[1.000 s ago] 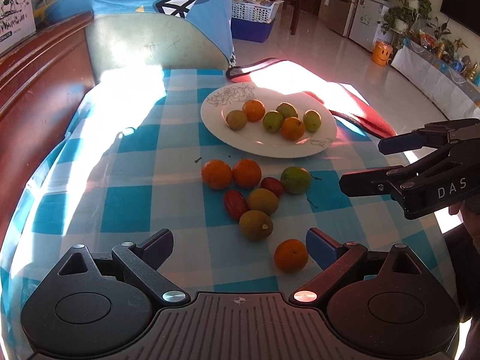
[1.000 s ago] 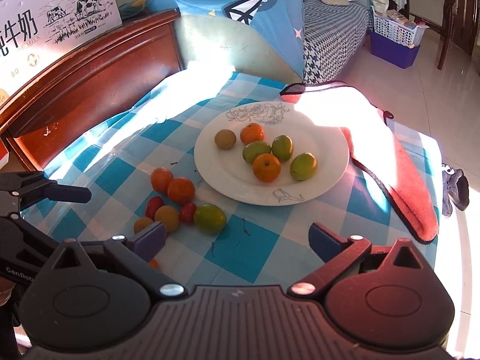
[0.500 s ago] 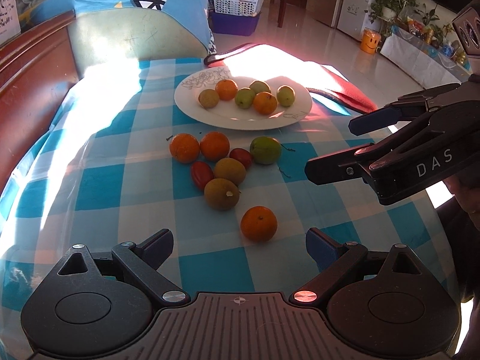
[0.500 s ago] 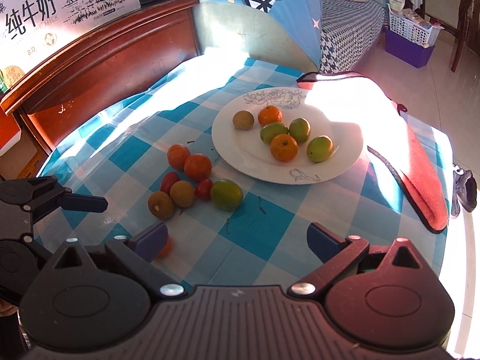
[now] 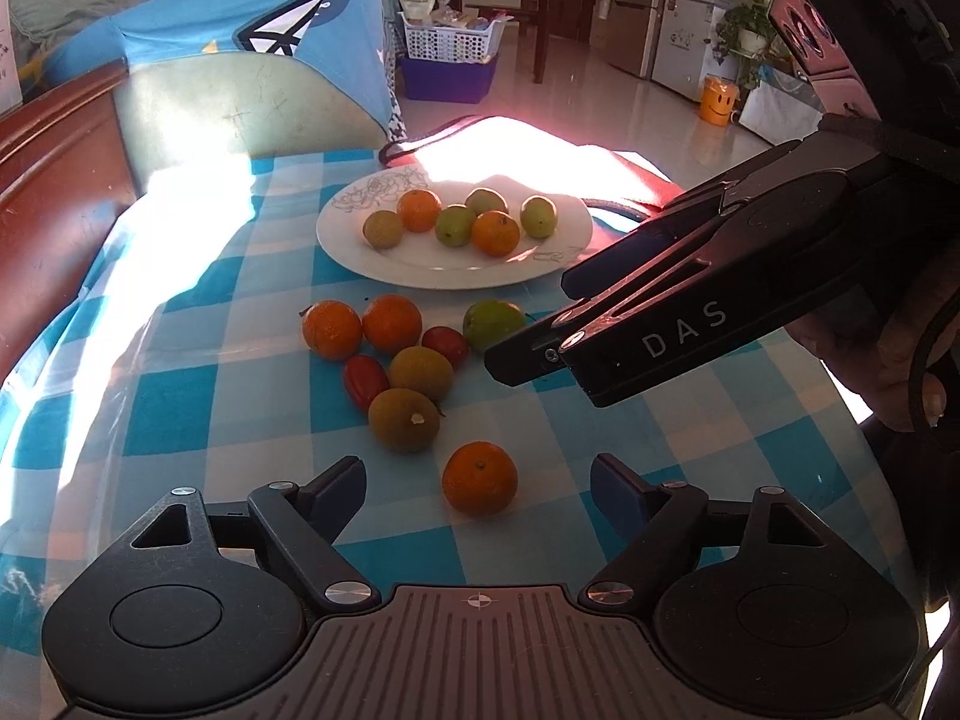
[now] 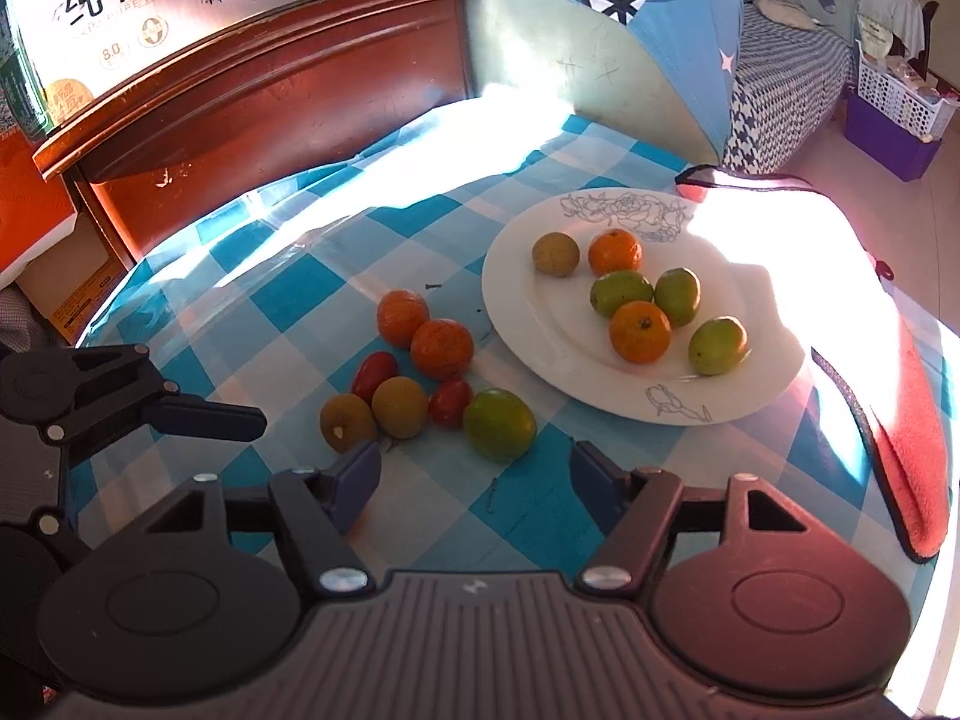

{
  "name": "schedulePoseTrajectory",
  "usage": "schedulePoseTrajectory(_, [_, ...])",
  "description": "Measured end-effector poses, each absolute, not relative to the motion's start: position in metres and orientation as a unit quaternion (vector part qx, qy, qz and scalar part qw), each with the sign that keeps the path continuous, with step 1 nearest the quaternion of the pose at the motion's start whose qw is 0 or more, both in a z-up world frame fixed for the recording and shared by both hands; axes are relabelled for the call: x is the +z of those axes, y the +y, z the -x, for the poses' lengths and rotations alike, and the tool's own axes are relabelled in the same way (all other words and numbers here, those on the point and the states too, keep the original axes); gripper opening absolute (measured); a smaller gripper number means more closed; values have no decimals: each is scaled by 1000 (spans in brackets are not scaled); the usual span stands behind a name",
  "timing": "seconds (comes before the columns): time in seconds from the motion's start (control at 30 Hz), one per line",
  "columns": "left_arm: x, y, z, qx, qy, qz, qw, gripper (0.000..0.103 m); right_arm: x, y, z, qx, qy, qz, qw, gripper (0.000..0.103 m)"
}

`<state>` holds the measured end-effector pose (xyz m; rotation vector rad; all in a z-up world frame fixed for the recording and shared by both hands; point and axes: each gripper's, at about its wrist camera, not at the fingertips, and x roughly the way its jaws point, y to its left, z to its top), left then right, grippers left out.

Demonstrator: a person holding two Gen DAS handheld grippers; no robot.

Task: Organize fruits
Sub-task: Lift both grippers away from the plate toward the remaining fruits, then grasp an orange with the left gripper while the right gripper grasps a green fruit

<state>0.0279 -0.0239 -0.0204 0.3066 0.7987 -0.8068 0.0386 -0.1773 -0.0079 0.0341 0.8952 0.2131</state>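
Both grippers stood wide and held nothing. The left gripper (image 5: 478, 483) hung low over the checked desk (image 5: 180, 420) with a lone orange (image 5: 479, 478) between its fingers. The right gripper (image 6: 474, 468) pointed at a green fruit (image 6: 499, 425) just beside the loose cluster. The white plate (image 6: 540, 324) held six fruits.
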Motion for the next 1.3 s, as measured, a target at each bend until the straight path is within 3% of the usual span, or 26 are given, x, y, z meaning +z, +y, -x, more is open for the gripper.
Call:
schedulePoseTrajectory(0.23, [-24,-25,-35,-377,386,-129,832,63,-17,-178,-56,114,442,-4,890,57])
schedulePoseTrajectory(0.47, [-28,-29,-36,-378,389,-129,830,54,-22,-178,-66,121,444,2,888,56])
schedulePoseTrajectory(0.6, [-31,-29,-39,-379,397,-122,827,43,-26,-177,-71,124,453,2,883,47])
schedulePoseTrajectory(0.77, [-32,-31,-40,-379,396,-119,828,42,-31,-177,-74,123,460,3,880,40])
schedulePoseTrajectory(0.9, [-34,-32,-40,-382,400,-117,825,26,-31,-177,-75,126,458,0,880,31])
schedulePoseTrajectory(1.3, [-21,-26,-36,-392,386,-109,828,26,-18,-181,-70,133,447,-18,884,31])
